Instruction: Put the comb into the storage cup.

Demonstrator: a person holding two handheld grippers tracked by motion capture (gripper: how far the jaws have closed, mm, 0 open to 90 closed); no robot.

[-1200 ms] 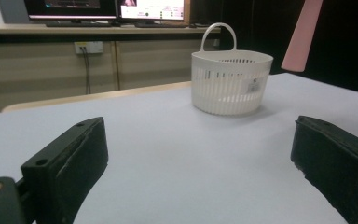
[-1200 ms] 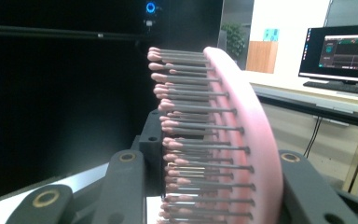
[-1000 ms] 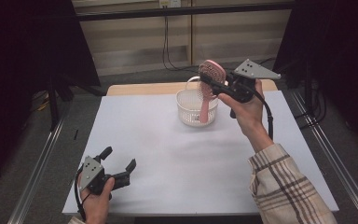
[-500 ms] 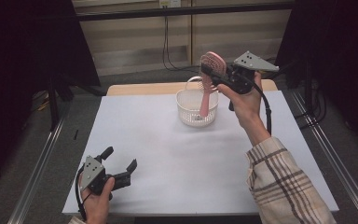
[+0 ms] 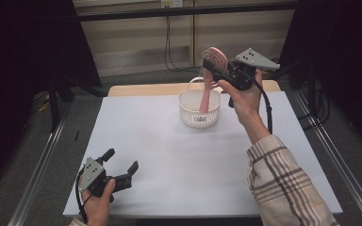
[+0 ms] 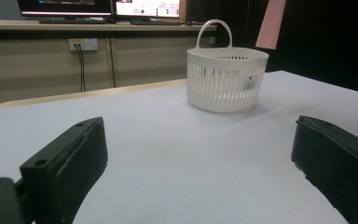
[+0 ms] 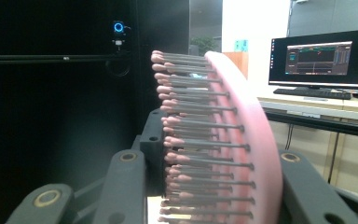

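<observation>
Tongs come first, nearest to the person: the left tongs [image 5: 121,170] rest low on the white table [image 5: 169,155] at its near left corner, held in the left hand [image 5: 96,207]. Their two black jaws stand wide apart with nothing between them, as the left gripper view shows.

Farther back, the right hand [image 5: 244,96] holds the right tongs [image 5: 213,70] up in the air above the far side of the table. These tongs are clamped on a pink hairbrush [image 5: 210,80]. The brush has a round pink head with many thin pins, and each pin has a small pink ball on its tip. In the right gripper view the head [image 7: 223,140] sits between the two jaws, one jaw on the pin side and one on the smooth back. The long pink handle hangs down from the tongs, tilted a little.

Under the handle stands a white basket [image 5: 199,110] with thin slits in its wall and a loop handle. The low end of the brush handle is over the basket's open top.
</observation>
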